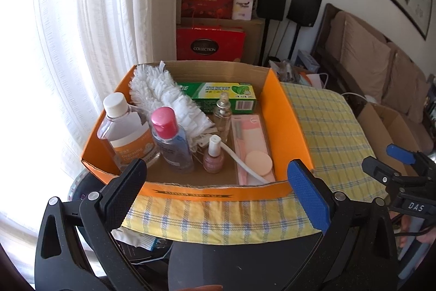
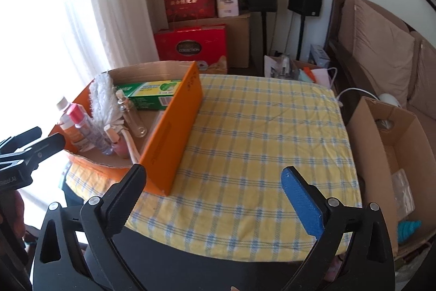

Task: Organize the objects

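Left wrist view looks down on an orange cardboard box (image 1: 288, 124) resting on a yellow checked cloth (image 1: 329, 127). Inside the box, along its far wall, lies a green toothpaste carton (image 1: 218, 97), with a white fluffy duster head (image 1: 166, 100) slanting beside it toward the box's left wall. Near that left wall stands a clear cleanser bottle with a white cap (image 1: 125, 130); just beside it is a bottle with a pink cap (image 1: 170, 138), then a nail polish bottle (image 1: 214, 158) and a small glass spray bottle (image 1: 223, 116). By the box's right wall lies a pink package (image 1: 252, 132) with a round powder puff (image 1: 259, 162) on it. The left gripper (image 1: 218, 195) hangs before the box's near wall, its jaws spread wide with nothing between them. Right of the box, the right gripper (image 1: 392, 162) shows at the frame's edge.

Right wrist view has the same box (image 2: 174, 132) at the left, its contents standing inside. The right gripper (image 2: 212, 198) sits over bare cloth (image 2: 267, 132) right of the box, jaws splayed apart and empty. The left gripper (image 2: 30, 141) reaches in left of the box, near its corner.
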Demonstrator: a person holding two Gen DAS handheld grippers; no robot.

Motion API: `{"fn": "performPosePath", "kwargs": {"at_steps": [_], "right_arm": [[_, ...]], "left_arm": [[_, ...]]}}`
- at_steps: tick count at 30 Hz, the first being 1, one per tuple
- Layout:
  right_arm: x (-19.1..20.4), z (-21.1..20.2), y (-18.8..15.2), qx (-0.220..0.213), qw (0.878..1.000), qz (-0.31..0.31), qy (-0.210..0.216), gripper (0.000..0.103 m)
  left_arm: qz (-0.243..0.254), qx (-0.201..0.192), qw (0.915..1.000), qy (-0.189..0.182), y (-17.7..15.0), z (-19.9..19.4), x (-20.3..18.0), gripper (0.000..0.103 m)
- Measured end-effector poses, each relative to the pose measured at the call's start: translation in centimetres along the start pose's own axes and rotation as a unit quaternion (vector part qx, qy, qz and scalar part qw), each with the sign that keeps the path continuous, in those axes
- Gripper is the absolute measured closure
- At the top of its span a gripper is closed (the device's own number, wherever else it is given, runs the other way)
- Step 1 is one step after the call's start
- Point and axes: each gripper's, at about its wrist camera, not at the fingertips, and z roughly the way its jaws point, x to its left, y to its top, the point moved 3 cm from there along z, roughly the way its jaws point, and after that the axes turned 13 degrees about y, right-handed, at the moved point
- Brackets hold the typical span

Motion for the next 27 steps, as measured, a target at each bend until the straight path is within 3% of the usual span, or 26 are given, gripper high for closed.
{"fn": "performPosePath", "kwargs": {"at_steps": [9, 27], "right_arm": [[-1.9, -1.6, -1.6, -0.013, 0.999, 0.031, -0.022, 0.001], [-3.2, -3.4, -3.1, -0.019, 0.997, 0.039, -0.065, 0.001]], "left_arm": [[-0.010, 0.009, 0.9999, -0.004, -0.9, -0.2, -1.2, 0.000], [0.029, 0.008, 0.9996, -0.003, -2.1, -1.2, -4.7, 0.000]]}}
